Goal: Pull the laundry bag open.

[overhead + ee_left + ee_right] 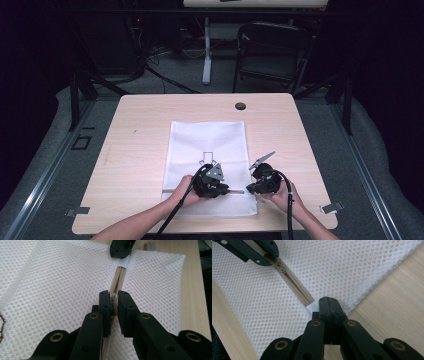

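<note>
A white mesh bag (207, 137) lies flat on the wooden table (140, 130), with a beige zipper (235, 191) running across its near end. My left gripper (114, 303) is shut on the zipper pull (114, 305). My right gripper (329, 305) is shut on the white fabric tab (312, 307) at the zipper's end, close to the bag's right edge. The two grippers face each other along the zipper (297, 286), a short stretch of closed teeth between them. In the high view the left gripper (226, 190) and right gripper (249, 189) sit low over the bag's near end.
A black outline of an arrow (208, 157) is printed mid-bag. A dark grommet hole (240, 106) sits near the table's far edge. Metal clips (77, 211) (332, 207) mark the front corners. A black folding chair (272, 50) stands beyond the table.
</note>
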Action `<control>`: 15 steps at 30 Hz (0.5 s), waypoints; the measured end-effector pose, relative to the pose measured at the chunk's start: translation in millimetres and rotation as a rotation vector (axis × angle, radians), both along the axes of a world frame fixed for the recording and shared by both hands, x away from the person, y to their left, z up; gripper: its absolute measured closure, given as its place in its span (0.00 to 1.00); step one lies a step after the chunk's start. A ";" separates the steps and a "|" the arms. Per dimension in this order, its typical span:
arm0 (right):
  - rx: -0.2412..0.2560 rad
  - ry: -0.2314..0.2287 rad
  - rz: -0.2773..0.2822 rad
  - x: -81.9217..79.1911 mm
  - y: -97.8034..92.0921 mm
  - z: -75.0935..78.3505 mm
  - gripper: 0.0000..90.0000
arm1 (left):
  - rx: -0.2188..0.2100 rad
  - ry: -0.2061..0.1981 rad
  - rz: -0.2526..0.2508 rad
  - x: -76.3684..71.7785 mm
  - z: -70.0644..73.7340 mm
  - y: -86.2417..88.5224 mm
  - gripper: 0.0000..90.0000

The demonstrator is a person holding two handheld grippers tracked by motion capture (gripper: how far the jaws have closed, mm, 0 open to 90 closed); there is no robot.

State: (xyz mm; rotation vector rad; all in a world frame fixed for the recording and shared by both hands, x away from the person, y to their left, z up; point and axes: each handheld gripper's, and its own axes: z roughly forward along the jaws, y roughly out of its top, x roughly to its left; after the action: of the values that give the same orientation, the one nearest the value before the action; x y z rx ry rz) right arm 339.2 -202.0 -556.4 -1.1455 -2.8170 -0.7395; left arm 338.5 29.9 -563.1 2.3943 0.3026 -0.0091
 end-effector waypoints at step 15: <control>0.011 0.001 -0.009 -1.0 0.7 -0.2 1.00 | 0.004 0.003 -0.015 0.3 0.1 9.2 0.91</control>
State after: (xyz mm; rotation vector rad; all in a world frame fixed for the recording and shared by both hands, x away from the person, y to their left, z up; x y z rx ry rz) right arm 338.2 -201.3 -556.6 -1.1575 -2.8053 -0.7533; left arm 338.8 39.1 -562.9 2.4007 0.2866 -0.0192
